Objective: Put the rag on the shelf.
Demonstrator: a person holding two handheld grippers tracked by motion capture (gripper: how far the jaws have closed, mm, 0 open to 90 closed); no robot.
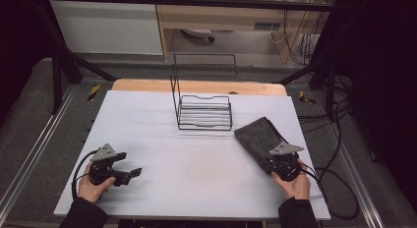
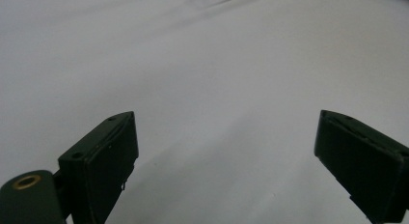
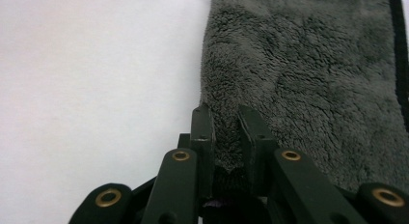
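The dark grey towel [image 1: 258,139] lay flat on the white tabletop [image 1: 187,159], at its right side, just in front and to the right of the black wire rack [image 1: 204,112]. The right tool [image 1: 282,165] was closed on the near edge of the towel; in the right gripper view, its jaws stood nearly together with a small pinch of pile [image 3: 224,151] between them. The left tool [image 1: 129,175] rested at the near left of the tabletop, well apart from the towel, with its jaws spread wide and holding nothing.

Risk assessment: the grip appeared to take only a thin fold at the towel's edge. A lift from this hold could probably let the cloth slip out, since plush fabric compresses and offers little to bite on. A pull toward the rack could also snag the trailing cloth on the wire frame.

Hand pose: the right hand [image 1: 295,184] held its tool low, pointed away from the person and slightly leftward along the towel. The left hand [image 1: 91,186] held its tool angled toward the tabletop's centre, jaws close to the surface.
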